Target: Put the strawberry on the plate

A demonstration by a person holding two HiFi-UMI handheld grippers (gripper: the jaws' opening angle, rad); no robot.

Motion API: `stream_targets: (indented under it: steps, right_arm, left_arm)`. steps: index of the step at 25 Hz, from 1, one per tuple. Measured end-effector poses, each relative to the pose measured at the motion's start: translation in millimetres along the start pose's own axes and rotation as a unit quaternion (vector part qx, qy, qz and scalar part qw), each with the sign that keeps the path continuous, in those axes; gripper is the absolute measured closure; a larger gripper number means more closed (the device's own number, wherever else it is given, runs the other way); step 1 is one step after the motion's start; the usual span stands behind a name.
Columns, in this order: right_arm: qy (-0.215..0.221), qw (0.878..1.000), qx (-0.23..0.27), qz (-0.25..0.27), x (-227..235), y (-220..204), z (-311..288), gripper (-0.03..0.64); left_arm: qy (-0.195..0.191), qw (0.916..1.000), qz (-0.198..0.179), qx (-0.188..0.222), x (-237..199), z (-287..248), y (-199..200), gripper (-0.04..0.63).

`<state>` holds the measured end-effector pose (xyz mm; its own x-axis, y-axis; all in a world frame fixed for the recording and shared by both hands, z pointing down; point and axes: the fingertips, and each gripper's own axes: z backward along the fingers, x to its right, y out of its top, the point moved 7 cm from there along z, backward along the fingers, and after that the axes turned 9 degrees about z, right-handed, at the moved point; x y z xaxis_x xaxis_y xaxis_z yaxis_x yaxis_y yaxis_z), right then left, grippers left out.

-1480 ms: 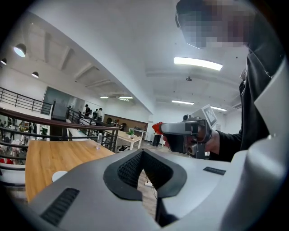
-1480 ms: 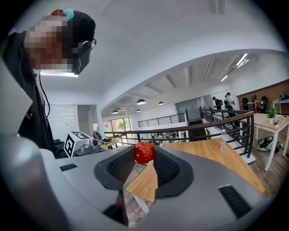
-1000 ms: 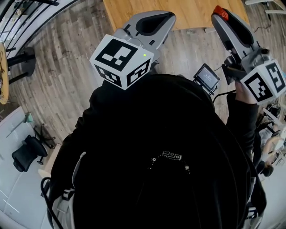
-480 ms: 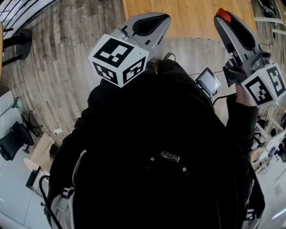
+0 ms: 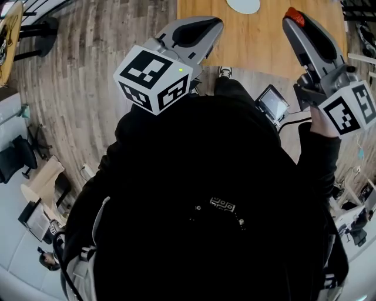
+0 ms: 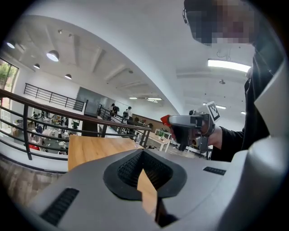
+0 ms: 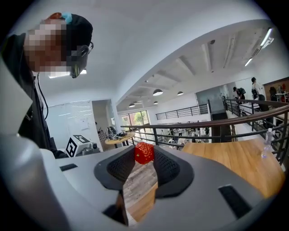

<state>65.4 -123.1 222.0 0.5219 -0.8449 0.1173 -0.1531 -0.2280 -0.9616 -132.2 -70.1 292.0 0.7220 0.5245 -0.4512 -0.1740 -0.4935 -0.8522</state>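
Note:
A red strawberry (image 7: pixel 144 152) is pinched at the tips of my right gripper (image 7: pixel 144 158), which is shut on it and held up in the air. From the head view the strawberry (image 5: pixel 294 15) shows at the tip of the right gripper (image 5: pixel 289 23), over the near edge of the wooden table (image 5: pixel 264 35). A white plate (image 5: pixel 243 4) lies on that table, cut off by the top edge. My left gripper (image 5: pixel 207 26) is raised to the left of it, empty, its jaw tips (image 6: pixel 142 152) touching. In the left gripper view the right gripper (image 6: pixel 168 122) shows with the strawberry (image 6: pixel 165 119).
The person's dark torso fills the lower head view, with a small screen (image 5: pixel 273 103) at the waist. Wood-plank floor lies left of the table, chairs (image 5: pixel 14 159) at the far left. A railing (image 7: pixel 203 124) runs behind the table, where a clear bottle (image 7: pixel 267 143) stands.
The view has swung toward the table: more of its top shows now, and the white plate has come into sight. Both grippers hold the same pose, the strawberry still gripped.

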Motion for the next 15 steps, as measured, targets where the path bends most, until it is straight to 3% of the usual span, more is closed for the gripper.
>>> stream_targets:
  steps: [6, 11, 15]
  right_arm:
    - [-0.001, 1.000, 0.015, 0.002, -2, 16, 32, 0.480]
    - [0.009, 1.000, 0.016, -0.006, 28, 15, 29, 0.480]
    - [0.018, 1.000, 0.013, -0.008, 25, 9, 27, 0.480]
  left_arm:
    - [-0.004, 0.9998, -0.021, -0.005, 40, 4, 8, 0.597]
    - [-0.003, 0.9994, -0.029, -0.016, 42, -24, 13, 0.597]
    - [0.004, 0.9995, -0.026, -0.015, 44, -18, 9, 0.597]
